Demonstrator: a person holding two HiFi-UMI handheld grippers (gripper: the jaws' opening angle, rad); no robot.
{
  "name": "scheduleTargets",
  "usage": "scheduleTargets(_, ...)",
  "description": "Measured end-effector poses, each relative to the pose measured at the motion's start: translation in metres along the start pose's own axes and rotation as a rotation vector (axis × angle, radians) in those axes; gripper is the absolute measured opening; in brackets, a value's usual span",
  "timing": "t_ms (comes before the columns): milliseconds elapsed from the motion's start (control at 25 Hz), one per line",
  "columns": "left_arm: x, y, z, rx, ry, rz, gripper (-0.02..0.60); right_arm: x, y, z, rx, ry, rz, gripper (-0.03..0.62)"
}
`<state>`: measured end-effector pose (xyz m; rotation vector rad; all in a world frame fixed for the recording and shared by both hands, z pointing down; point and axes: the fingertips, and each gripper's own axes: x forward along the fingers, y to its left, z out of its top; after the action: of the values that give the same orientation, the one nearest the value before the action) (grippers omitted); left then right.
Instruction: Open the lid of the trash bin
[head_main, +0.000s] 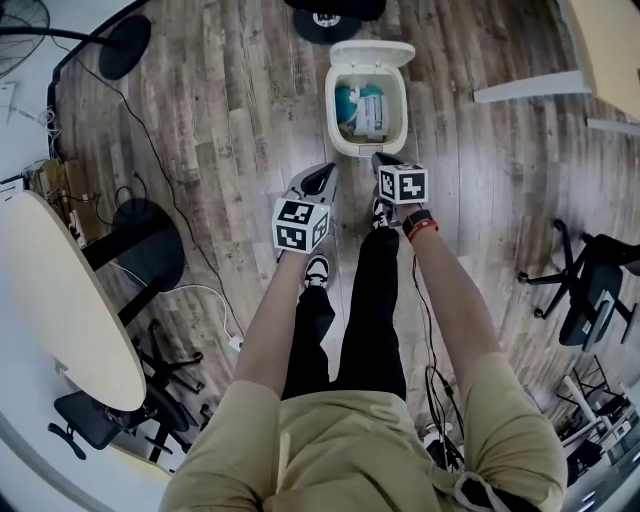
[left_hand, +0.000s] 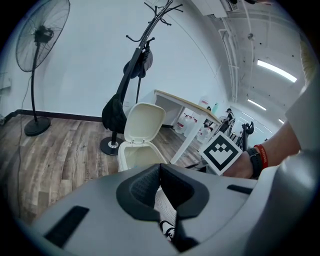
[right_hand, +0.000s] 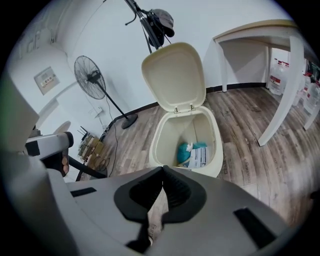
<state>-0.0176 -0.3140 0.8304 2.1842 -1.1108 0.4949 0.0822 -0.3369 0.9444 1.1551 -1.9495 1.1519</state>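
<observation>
A cream trash bin (head_main: 367, 140) (left_hand: 131, 156) (right_hand: 165, 140) stands on the wood floor just ahead of my feet. Its lid (head_main: 372, 53) (left_hand: 144, 122) (right_hand: 174, 75) is swung up and stands upright at the back. Inside lie a teal bag and white packaging (right_hand: 194, 154). My left gripper (head_main: 318, 180) (left_hand: 160, 172) hovers near the bin's front left, shut with nothing between its jaws. My right gripper (head_main: 384, 160) (right_hand: 163, 176) is at the bin's front rim, also shut and empty.
A coat stand (left_hand: 131, 75) with a dark bag stands behind the bin, and a pedestal fan (left_hand: 37, 60) is further left by the wall. A white desk (right_hand: 280, 70) is to the right. Office chairs (head_main: 590, 290) and floor cables (head_main: 170, 200) flank me.
</observation>
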Motion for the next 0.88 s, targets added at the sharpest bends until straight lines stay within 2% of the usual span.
scheduleTargets(240, -0.034, -0.022, 0.037, 0.031, -0.014, -0.009, 0.025, -0.064, 0.021, 0.024, -0.012, -0.046, 0.002, 0.006)
scheduleTargets(640, -0.11, -0.064, 0.087, 0.046, -0.054, 0.017, 0.025, -0.181, 0.06, 0.048, 0.07, -0.159, -0.008, 0.006)
scheduleTargets(880, -0.164, -0.091, 0.121, 0.072, -0.099, 0.027, 0.025, -0.26, 0.095, 0.065, -0.019, -0.244, -0.04, 0.006)
